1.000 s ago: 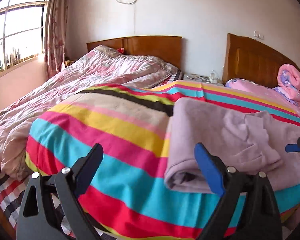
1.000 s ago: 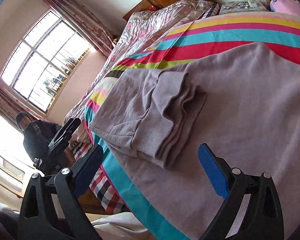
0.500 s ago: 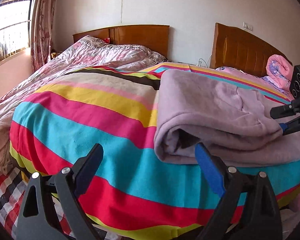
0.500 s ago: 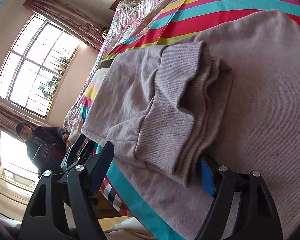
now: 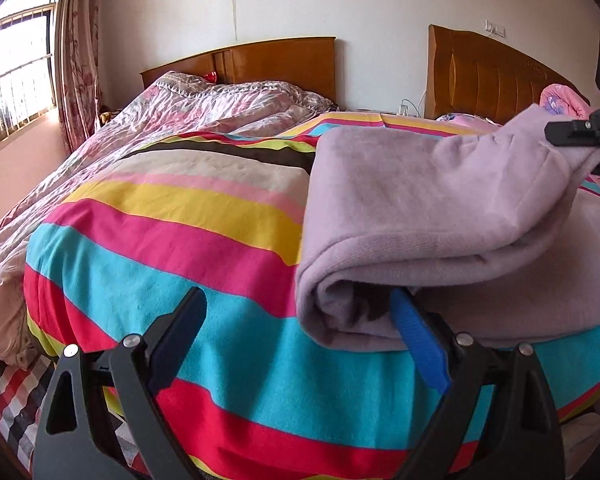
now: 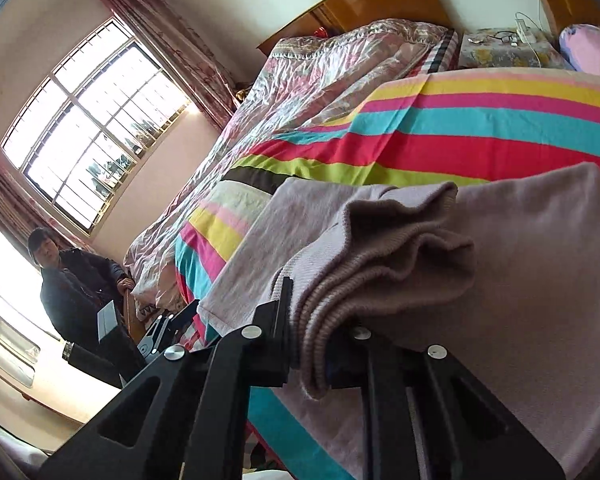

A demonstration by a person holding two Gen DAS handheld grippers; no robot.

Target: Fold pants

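Note:
The lilac fleece pants lie partly folded on the striped bedspread. My left gripper is open at the bed's near edge, its blue right finger tucked into the folded edge of the pants. My right gripper is shut on the ribbed cuffs of the pants and holds them lifted. It also shows at the right edge of the left wrist view, holding the raised end of the pants.
A second bed with a pink crumpled quilt lies to the left, under a window. Wooden headboards stand at the wall. A person in dark clothes stands by the window. A nightstand sits between the beds.
My right gripper has closed on the cuffs and lifted them off the bed. My left gripper has moved closer, its right finger now in the fold.

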